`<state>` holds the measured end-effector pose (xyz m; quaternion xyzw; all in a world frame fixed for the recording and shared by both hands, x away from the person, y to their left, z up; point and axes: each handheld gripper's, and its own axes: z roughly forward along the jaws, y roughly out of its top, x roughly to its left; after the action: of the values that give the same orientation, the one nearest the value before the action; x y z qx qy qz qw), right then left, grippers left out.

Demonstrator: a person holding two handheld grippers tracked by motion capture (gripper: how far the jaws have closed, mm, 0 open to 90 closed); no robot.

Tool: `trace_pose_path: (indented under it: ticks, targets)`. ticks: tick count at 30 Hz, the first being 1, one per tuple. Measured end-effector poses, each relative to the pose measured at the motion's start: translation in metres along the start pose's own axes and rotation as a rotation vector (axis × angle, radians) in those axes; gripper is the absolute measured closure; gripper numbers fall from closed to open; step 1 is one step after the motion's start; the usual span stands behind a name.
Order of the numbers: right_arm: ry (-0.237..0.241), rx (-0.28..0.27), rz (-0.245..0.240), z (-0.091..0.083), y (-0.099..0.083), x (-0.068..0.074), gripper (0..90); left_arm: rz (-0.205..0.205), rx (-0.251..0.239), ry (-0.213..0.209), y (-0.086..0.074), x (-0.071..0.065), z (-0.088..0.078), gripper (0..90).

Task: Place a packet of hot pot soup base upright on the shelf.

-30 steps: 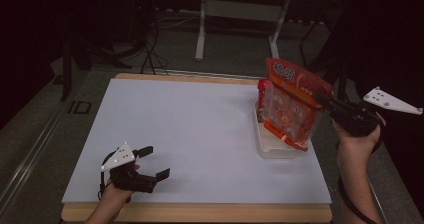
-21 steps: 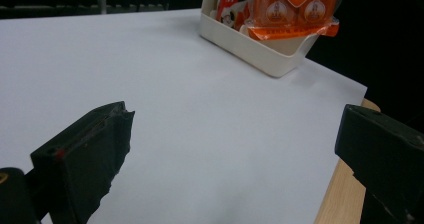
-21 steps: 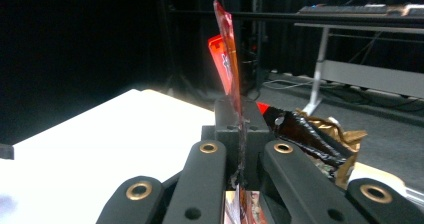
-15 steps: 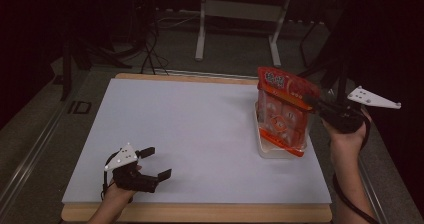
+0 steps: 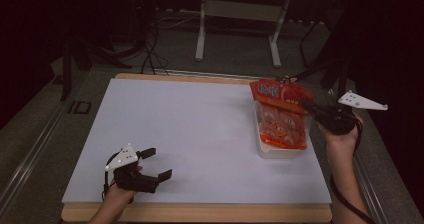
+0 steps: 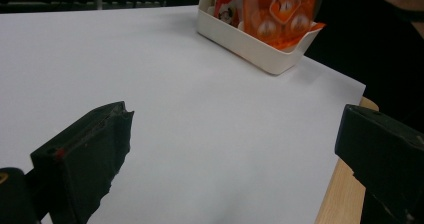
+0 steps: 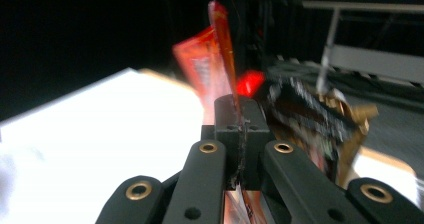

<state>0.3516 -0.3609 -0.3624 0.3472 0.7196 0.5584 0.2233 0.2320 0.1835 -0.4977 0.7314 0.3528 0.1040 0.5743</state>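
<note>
"Where is the snack bag?"

"My right claw (image 5: 306, 105) pinches the orange snack bag (image 5: 281, 115) by its edge. The bag stands in the white tub (image 5: 278, 150)."

"And your left claw?"

"My left claw (image 5: 154, 164) is wide apart, far away, holding nothing."

Open table (image 5: 200, 134) left of white bin (image 5: 280, 151)
</note>
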Motion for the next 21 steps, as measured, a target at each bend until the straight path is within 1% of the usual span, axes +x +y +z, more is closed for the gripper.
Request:
trace_pose_path:
  ticks: [1,2,3,4,5,6,7,9,10,11,12,13,14,15,16,17,18,20,21]
  targets:
    - [0.021,0.007,0.040,0.002,-0.013,-0.002,90.0,0.000,0.001,-0.001,0.000,0.000,0.000,1.6]
    - [0.021,0.007,0.040,0.002,-0.013,-0.002,90.0,-0.001,0.003,0.000,0.000,0.000,0.000,1.6]
    - [0.032,0.003,0.072,0.002,-0.019,-0.004,90.0,0.000,0.006,0.001,0.000,0.000,0.001,1.6]
    - [0.020,0.004,0.088,0.001,-0.025,-0.005,90.0,-0.003,0.006,0.000,-0.001,0.000,0.001,1.6]
    - [0.010,-0.005,0.114,-0.002,-0.035,-0.007,90.0,-0.006,0.008,0.000,-0.001,0.001,0.002,1.6]
    - [0.010,-0.005,0.114,-0.002,-0.035,-0.007,90.0,-0.006,0.012,0.001,-0.001,0.001,0.002,1.6]
    - [0.002,-0.014,0.134,-0.007,-0.040,-0.009,90.0,-0.010,0.010,-0.004,-0.002,0.001,0.002,1.6]
    - [0.010,-0.013,0.143,-0.008,-0.042,-0.009,89.8,-0.008,0.011,-0.002,-0.002,0.000,0.003,1.6]
    - [0.021,-0.006,0.148,-0.010,-0.040,-0.006,82.7,-0.006,0.010,-0.002,-0.002,0.000,0.003,1.6]
    - [0.021,-0.006,0.148,-0.010,-0.040,-0.006,82.7,-0.007,0.009,-0.004,-0.002,0.000,0.003,1.6]
    - [0.017,-0.014,0.113,-0.009,-0.036,-0.001,68.6,-0.009,0.011,-0.004,-0.002,0.000,0.003,1.6]
    - [0.017,-0.014,0.113,-0.009,-0.036,-0.001,68.6,-0.007,0.010,-0.005,-0.002,0.000,0.003,1.6]
    - [0.014,-0.043,0.108,-0.009,-0.033,0.002,60.9,-0.008,0.009,-0.005,-0.002,0.000,0.003,1.6]
    - [0.012,-0.067,0.101,-0.011,-0.026,0.007,57.8,-0.008,0.011,-0.005,-0.002,0.000,0.003,1.6]
    - [0.008,-0.079,0.087,-0.012,-0.021,0.011,54.1,-0.009,0.011,-0.005,-0.003,0.000,0.003,1.6]
    - [0.008,-0.079,0.087,-0.012,-0.021,0.011,54.1,-0.008,0.012,-0.006,-0.003,0.000,0.003,1.6]
    - [-0.006,-0.096,0.073,-0.014,-0.016,0.014,50.8,-0.008,0.012,-0.006,-0.003,0.001,0.003,1.6]
    - [-0.011,-0.117,0.057,-0.017,-0.006,0.021,45.2,-0.011,0.011,-0.006,-0.004,0.001,0.003,1.6]
    - [-0.020,-0.134,0.043,-0.019,0.000,0.026,40.6,-0.012,0.011,-0.007,-0.004,0.001,0.003,1.6]
